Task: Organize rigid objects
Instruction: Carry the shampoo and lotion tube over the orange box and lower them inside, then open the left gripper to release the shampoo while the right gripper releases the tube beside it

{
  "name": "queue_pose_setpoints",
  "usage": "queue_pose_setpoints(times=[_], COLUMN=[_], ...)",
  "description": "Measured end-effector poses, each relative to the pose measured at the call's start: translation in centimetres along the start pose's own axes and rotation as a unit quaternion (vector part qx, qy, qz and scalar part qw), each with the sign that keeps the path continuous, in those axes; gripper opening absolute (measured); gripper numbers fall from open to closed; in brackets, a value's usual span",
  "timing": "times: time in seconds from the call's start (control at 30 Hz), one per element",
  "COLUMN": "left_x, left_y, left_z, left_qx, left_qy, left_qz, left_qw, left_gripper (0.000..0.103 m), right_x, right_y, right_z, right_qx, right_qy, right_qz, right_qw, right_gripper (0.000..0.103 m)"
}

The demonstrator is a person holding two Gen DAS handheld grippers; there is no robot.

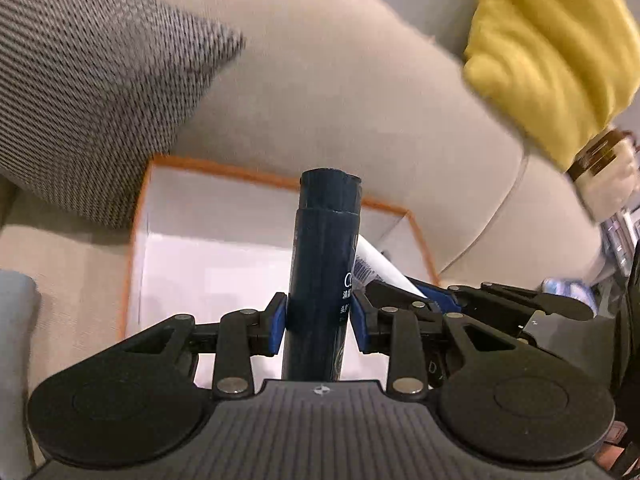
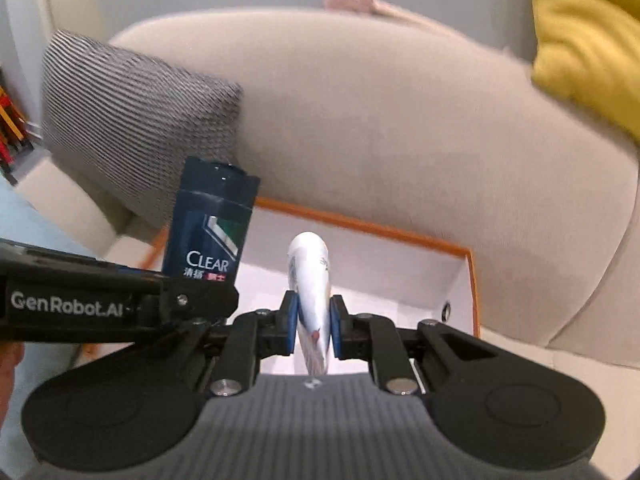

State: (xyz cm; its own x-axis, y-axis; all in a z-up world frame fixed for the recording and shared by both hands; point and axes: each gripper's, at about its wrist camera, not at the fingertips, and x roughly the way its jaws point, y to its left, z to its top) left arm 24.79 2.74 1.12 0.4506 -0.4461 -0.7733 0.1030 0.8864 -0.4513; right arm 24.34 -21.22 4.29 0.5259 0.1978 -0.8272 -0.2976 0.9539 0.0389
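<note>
My left gripper point(image 1: 319, 320) is shut on a dark blue Clear shampoo bottle point(image 1: 320, 264), held upright above an orange-rimmed white box point(image 1: 192, 248) on the sofa seat. The bottle also shows in the right wrist view point(image 2: 210, 224), with the left gripper point(image 2: 192, 300) at its base. My right gripper point(image 2: 313, 326) is shut on a white tube point(image 2: 312, 280) over the same box point(image 2: 400, 276). The tube point(image 1: 380, 268) and the right gripper point(image 1: 436, 300) show just right of the bottle in the left wrist view.
A beige sofa back point(image 1: 340, 100) rises behind the box. A grey woven cushion point(image 1: 92, 88) leans at the left, touching the box's corner. A yellow cushion point(image 1: 560, 52) is at the upper right. A brown and cream jar point(image 1: 604, 168) is at the right edge.
</note>
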Motion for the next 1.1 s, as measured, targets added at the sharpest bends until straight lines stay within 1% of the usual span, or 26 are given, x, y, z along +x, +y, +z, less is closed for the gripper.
queue_pose_setpoints(times=[0.1,0.23,0.27,0.33,0.47,0.6,0.87,0.9,1.07,1.1], left_x=[2.3,4.9,5.5,6.6,8.0,8.4,8.1,7.8,5.9,5.5], left_y=[0.3,1.2,1.5,2.0,2.4,2.6,2.3,2.0,1.9,1.8], left_z=[0.2,0.2,0.0,-0.3,-0.8,-1.0,-1.2,-0.7,-0.2,-0.1], left_qx=[0.015,0.027,0.03,0.032,0.043,0.038,0.054,0.056,0.06,0.06], left_qy=[0.02,0.05,0.057,0.069,0.08,0.073,0.07,0.067,0.044,0.036], left_qz=[0.034,0.079,0.095,0.116,0.144,0.147,0.146,0.143,0.121,0.118], left_qw=[0.9991,0.9953,0.9934,0.9903,0.9854,0.9857,0.9853,0.9859,0.9899,0.9905], left_gripper=[0.037,0.037,0.037,0.036,0.036,0.036,0.04,0.041,0.049,0.053], right_x=[1.6,5.0,5.6,6.4,7.9,8.5,9.2,9.3,10.3,10.3], right_y=[-1.4,-2.6,-2.6,-2.5,-2.1,-1.6,-0.9,-0.9,-0.6,-0.6], right_z=[-1.1,-1.1,-1.0,-0.9,-0.3,-0.1,-0.8,-0.8,0.0,0.1], right_qx=[0.019,0.056,0.058,0.053,0.045,0.051,0.054,0.055,0.072,0.075], right_qy=[0.028,0.056,0.057,0.059,0.067,0.074,0.082,0.082,0.084,0.084], right_qz=[0.004,0.014,0.016,0.02,0.029,0.031,0.027,0.026,0.021,0.021], right_qw=[0.999,0.997,0.997,0.997,0.996,0.995,0.995,0.995,0.994,0.993], right_gripper=[0.017,0.017,0.017,0.017,0.017,0.017,0.017,0.017,0.018,0.018])
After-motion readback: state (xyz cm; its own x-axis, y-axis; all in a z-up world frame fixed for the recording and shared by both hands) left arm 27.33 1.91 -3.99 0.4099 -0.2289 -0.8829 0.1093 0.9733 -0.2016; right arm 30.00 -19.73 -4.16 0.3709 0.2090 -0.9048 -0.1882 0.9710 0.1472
